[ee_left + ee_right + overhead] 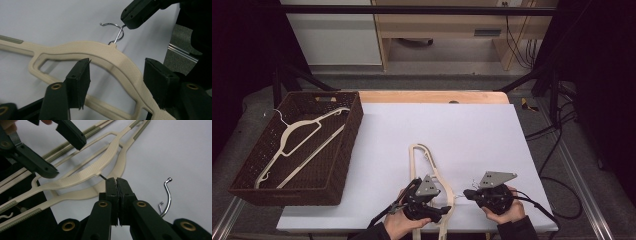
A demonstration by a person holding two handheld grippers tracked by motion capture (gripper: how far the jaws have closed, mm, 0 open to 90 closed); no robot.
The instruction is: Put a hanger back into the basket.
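Hanger [110, 56], cream plastic, lies at the table's [492, 130] near edge: light, stiff, slick, so grab the thick neck. Right gripper [116, 182] pinches its wire hook [117, 31]; left gripper [117, 72] straddles the neck, jaws apart.

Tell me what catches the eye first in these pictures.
At the near edge of the white table, the right gripper pinches the metal hook of a cream hanger, while the left gripper straddles its shoulder, jaws apart. Far left, a brown basket holds another cream hanger.
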